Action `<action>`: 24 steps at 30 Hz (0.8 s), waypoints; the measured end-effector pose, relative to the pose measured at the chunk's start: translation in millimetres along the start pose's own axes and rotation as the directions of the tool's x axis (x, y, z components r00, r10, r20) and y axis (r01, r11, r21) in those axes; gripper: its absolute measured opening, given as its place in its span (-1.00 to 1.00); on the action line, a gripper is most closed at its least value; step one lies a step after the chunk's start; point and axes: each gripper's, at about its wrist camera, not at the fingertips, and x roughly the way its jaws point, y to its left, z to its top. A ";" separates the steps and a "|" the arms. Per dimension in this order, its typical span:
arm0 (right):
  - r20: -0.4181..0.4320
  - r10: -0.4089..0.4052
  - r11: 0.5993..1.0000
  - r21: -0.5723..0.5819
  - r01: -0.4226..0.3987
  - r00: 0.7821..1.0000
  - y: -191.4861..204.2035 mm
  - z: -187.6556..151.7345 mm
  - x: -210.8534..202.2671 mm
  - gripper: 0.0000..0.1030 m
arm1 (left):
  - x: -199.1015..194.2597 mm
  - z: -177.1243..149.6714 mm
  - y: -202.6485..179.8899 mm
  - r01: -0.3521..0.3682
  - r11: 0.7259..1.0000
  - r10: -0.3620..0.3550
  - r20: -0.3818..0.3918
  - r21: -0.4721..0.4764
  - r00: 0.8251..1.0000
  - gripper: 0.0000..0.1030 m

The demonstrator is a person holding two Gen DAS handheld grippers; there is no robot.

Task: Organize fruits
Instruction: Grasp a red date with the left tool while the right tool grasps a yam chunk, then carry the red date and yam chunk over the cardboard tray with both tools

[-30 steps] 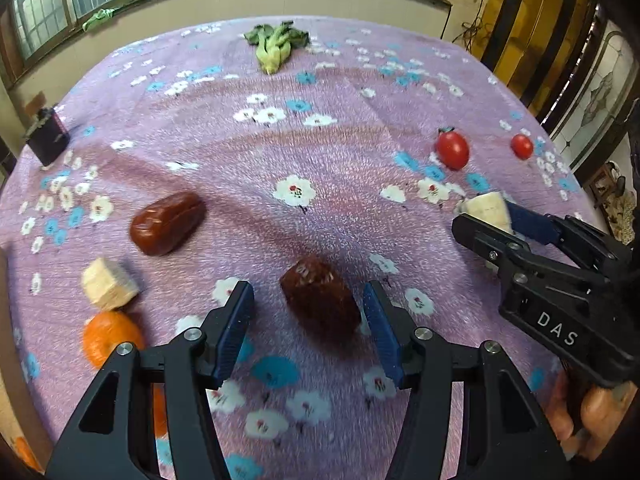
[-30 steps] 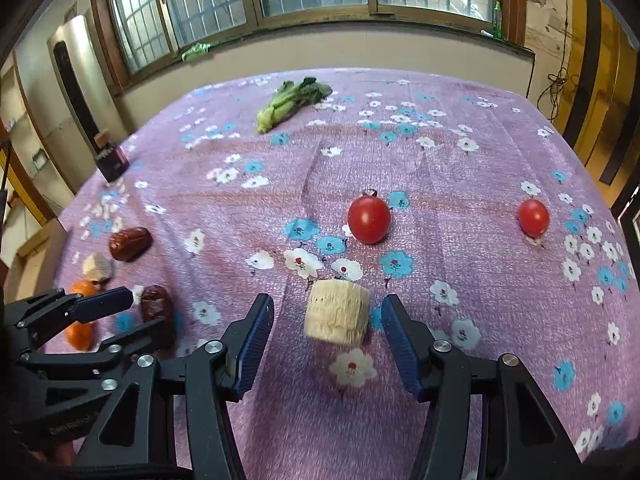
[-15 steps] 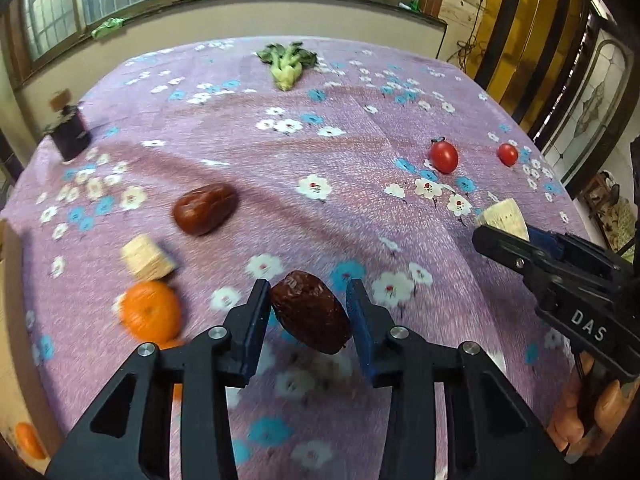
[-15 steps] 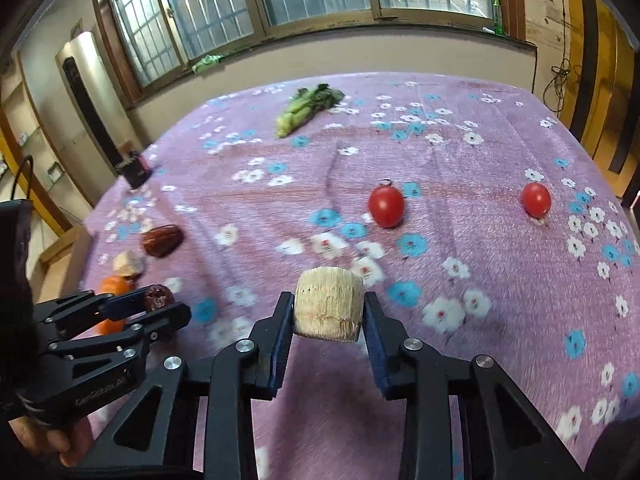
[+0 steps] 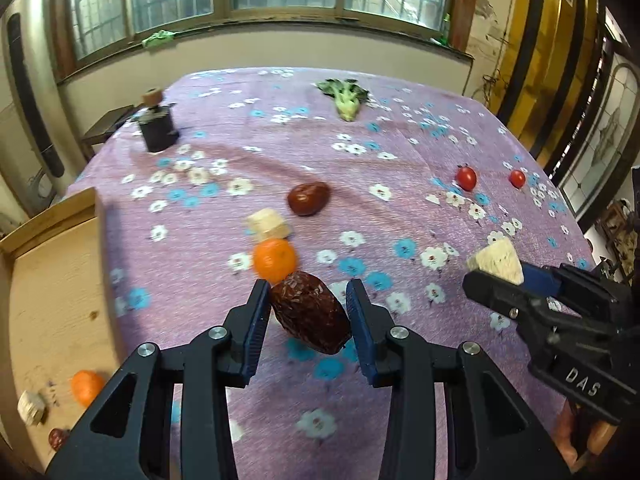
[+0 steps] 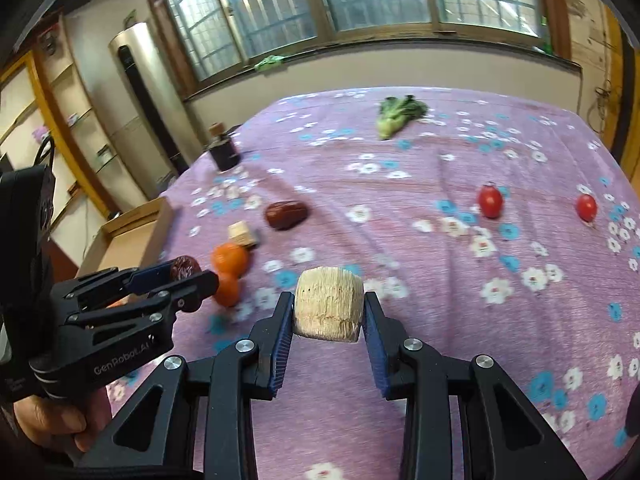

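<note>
My left gripper is shut on a dark brown date and holds it above the purple flowered cloth. My right gripper is shut on a pale corn chunk, also lifted; that chunk shows in the left wrist view. On the cloth lie an orange, a second pale chunk, another date and two tomatoes. A wooden tray at the left holds an orange, a pale chunk and a date.
A green leafy vegetable lies at the far end of the table. A dark bottle with a cork stands at the far left. The table's right edge borders yellow and black panels. The left gripper shows in the right wrist view.
Both grippers closed on their items and lifted them off the cloth. Both have swung left, bringing the wooden tray into view.
</note>
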 end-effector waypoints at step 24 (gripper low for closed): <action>-0.036 0.147 0.979 -0.139 -0.150 0.989 106.6 -8.6 4.2 -0.33 | -47.7 -35.5 79.7 -0.120 0.986 0.126 0.050 -0.112 0.991 -0.29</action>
